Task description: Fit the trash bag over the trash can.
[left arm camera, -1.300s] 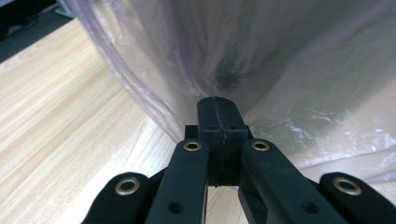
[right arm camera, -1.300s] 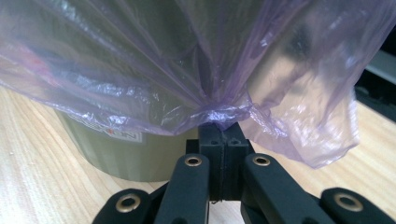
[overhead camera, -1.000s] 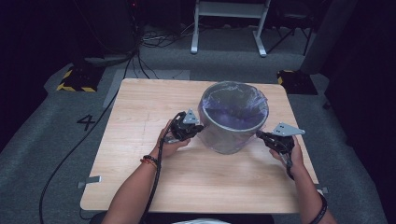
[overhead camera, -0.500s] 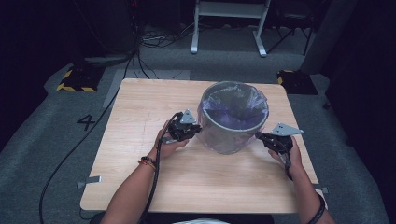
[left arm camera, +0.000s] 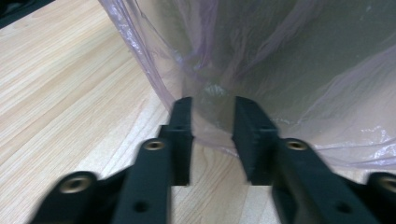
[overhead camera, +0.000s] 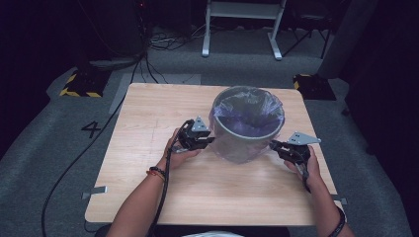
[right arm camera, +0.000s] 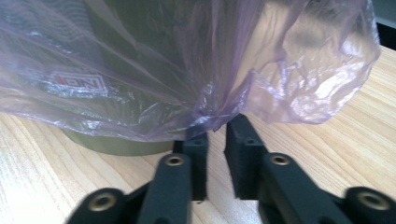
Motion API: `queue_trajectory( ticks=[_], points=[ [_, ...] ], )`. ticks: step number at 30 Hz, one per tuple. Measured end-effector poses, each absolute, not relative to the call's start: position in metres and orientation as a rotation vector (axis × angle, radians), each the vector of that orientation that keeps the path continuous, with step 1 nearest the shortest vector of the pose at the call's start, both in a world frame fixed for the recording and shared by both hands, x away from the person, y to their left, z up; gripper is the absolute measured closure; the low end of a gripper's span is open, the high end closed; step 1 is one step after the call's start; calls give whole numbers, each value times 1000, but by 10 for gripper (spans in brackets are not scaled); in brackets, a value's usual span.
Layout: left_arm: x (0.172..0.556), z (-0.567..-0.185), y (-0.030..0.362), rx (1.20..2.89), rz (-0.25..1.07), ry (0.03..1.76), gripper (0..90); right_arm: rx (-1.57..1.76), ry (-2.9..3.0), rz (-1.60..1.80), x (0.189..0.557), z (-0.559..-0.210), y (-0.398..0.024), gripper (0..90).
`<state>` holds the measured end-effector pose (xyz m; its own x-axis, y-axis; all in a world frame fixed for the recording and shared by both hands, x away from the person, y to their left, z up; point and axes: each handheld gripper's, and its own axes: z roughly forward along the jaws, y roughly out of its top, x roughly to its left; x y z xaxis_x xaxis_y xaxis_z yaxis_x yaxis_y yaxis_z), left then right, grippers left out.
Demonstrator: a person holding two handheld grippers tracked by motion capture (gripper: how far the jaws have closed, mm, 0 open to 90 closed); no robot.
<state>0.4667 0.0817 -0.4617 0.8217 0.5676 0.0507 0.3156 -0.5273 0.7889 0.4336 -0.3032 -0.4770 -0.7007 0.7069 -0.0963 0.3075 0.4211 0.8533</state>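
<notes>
On the pale wooden table (overhead camera: 148, 197), both tongs, left (overhead camera: 207, 141) and right (overhead camera: 274, 145), have just been opening off the translucent purple plastic bag (overhead camera: 247, 106) lining the grey round bin (overhead camera: 245, 143); the loosened skirt may ride up.

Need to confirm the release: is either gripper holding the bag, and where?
Neither. Left gripper and right gripper, jaws just opening, stand apart at the bag's hanging skirt.

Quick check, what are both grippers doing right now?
Left gripper: jaws just opened, hem of the purple bag loose between them.
Right gripper: jaws just opening, bag's gathered edge at their tips, unclamped.
</notes>
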Motion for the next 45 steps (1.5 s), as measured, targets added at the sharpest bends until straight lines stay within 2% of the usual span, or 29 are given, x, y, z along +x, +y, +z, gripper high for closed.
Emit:
queue_trajectory(
  ticks=[4,8,12,18,24,45],
  points=[
    [463,-461,83,2161,404,651,561,851,2243,1216,430,-476,-308,685],
    [460,-458,85,2149,396,666,429,857,2245,1229,427,-474,-313,515],
    [456,-455,85,2146,408,657,361,851,2242,1233,422,-474,-317,352],
    [451,-452,85,2145,407,662,280,860,2228,1222,417,-474,-319,241],
    [447,-450,88,2140,363,654,167,867,2250,1214,413,-476,-321,201],
    [421,-466,106,2177,354,616,160,896,2199,1266,405,-463,-336,173]
  ],
)
